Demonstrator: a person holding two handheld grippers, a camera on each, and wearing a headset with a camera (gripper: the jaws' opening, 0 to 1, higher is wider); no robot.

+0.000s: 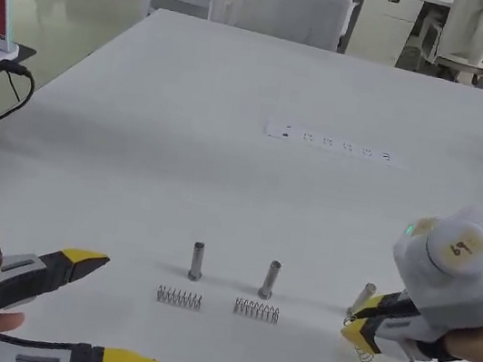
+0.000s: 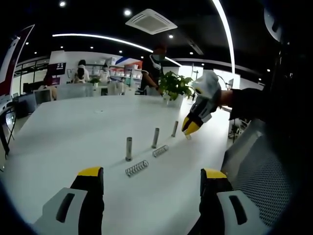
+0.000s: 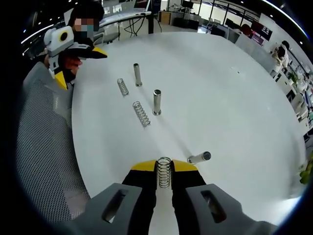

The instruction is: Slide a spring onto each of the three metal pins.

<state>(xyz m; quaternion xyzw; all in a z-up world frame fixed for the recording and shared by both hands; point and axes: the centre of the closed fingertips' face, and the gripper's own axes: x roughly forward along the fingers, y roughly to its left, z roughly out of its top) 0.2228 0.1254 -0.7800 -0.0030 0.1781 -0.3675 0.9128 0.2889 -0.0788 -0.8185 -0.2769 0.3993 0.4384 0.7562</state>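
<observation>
Yellow-tipped right gripper point(image 3: 164, 168) clamps a spring point(image 3: 164, 180) just beside the end pin point(image 3: 199, 157), left gripper point(image 2: 151, 174) hangs jaws apart; next, the coil likely needs lining up over the pin's top

1. We see the worktop point(image 1: 223, 178) as white, smooth and matt.
2. Each pin point(image 1: 196, 261) looks like bare metal with a soft silver sheen.
3. Each spring point(image 1: 179, 297) is thin, bright metal wire.
4. The left tongs point(image 1: 121, 314) and the right tongs point(image 3: 165, 166) show smooth, slightly shiny yellow and black plastic.
5. The floor point(image 1: 74, 17) beyond the worktop is glossy.
</observation>
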